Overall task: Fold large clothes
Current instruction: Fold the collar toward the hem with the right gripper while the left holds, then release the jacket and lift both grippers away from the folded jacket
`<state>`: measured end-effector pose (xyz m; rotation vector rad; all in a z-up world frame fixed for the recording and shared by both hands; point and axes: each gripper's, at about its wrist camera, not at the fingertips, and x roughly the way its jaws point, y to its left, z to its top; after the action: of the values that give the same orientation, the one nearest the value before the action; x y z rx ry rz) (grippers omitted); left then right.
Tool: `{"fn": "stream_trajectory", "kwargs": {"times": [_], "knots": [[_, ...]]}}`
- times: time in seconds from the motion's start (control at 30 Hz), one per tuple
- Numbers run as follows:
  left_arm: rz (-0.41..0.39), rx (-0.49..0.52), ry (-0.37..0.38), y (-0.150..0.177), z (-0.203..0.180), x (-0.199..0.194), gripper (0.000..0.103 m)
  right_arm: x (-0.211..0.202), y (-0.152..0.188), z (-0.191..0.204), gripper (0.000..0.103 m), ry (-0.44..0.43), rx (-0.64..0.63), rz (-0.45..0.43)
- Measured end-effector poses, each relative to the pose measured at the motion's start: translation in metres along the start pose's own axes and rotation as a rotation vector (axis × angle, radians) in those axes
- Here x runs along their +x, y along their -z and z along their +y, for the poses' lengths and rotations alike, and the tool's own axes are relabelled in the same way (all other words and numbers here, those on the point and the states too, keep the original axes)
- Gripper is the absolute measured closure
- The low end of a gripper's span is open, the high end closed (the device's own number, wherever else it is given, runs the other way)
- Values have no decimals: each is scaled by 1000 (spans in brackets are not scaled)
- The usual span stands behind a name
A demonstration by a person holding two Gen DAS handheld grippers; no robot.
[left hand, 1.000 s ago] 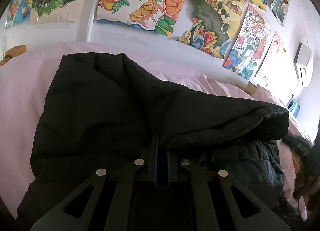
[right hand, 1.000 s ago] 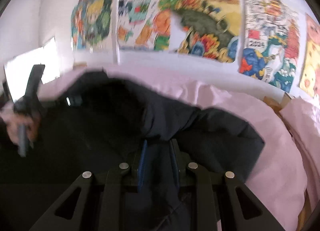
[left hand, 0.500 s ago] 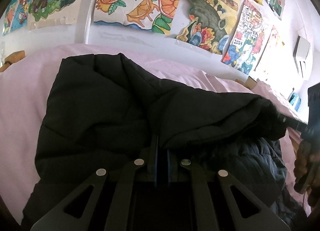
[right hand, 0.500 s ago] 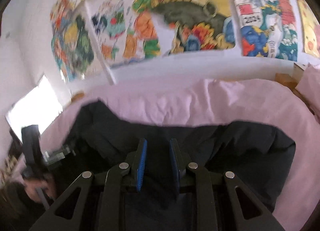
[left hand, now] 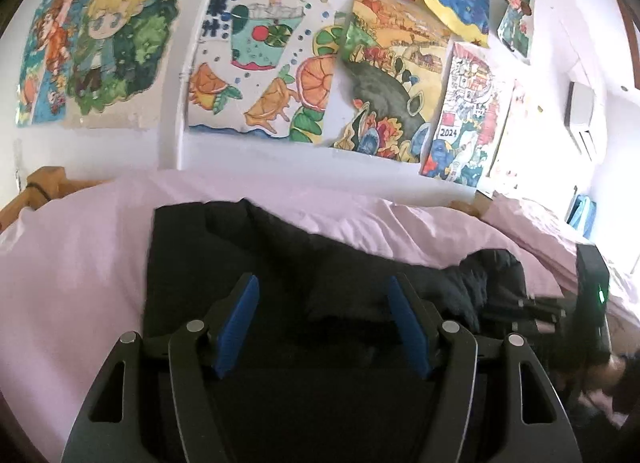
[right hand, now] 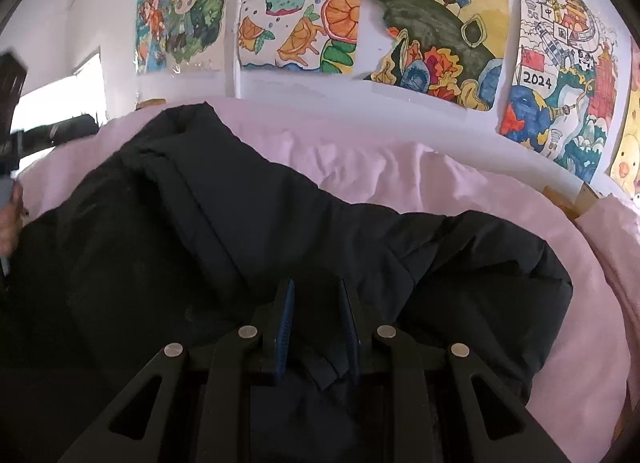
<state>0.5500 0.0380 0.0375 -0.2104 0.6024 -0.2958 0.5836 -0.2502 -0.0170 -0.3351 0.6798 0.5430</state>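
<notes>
Black puffer jacket [right hand: 248,263] lies bunched on pink bed sheet [left hand: 72,263], toward bed's near edge, partly folded. Left gripper [left hand: 320,323]: jaws just opened, stand apart, nothing clamped, jacket fabric below. Right gripper [right hand: 316,327]: jaws nearly together, clamped on jacket fold. Likely bulky, soft, puffy, slick shell; springs back, so pinch at hem or seam, not padding. 1 wall of drawings [left hand: 256,63] behind bed; nothing blocks. Wooden bed frame [left hand: 44,183] at far left corner.
</notes>
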Motion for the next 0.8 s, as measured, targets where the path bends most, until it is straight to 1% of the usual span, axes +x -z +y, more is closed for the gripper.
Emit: {"fn": "stream_trajectory", "kwargs": {"times": [0.07, 0.1, 0.17, 0.23, 0.33, 0.37, 0.5, 0.6, 0.67, 0.8], "knots": [[65, 18, -34, -5, -11, 24, 42, 1, 1, 1, 81, 9, -2, 3], [112, 38, -49, -5, -17, 40, 42, 1, 1, 2, 81, 12, -6, 2], [197, 65, -84, 4, -20, 65, 42, 0, 2, 3, 81, 19, -18, -1], [246, 65, -96, 15, -14, 80, 41, 1, 3, 3, 81, 26, -32, 1], [265, 21, -56, 30, 3, 94, 40, 12, 5, 3, 81, 33, -61, 25], [271, 22, -51, 32, 5, 96, 39, 19, 5, 3, 81, 36, -68, 37], [284, 92, -79, 40, 4, 115, 39, 49, 1, -6, 81, 22, -69, 112], [293, 103, -88, 47, 7, 133, 38, 72, -1, -20, 81, -10, -30, 155], [298, 107, -90, 50, 10, 143, 38, 85, 0, -28, 81, -32, 8, 165], [295, 106, -91, 53, 16, 159, 38, 103, 3, -32, 81, -27, 18, 164]]}}
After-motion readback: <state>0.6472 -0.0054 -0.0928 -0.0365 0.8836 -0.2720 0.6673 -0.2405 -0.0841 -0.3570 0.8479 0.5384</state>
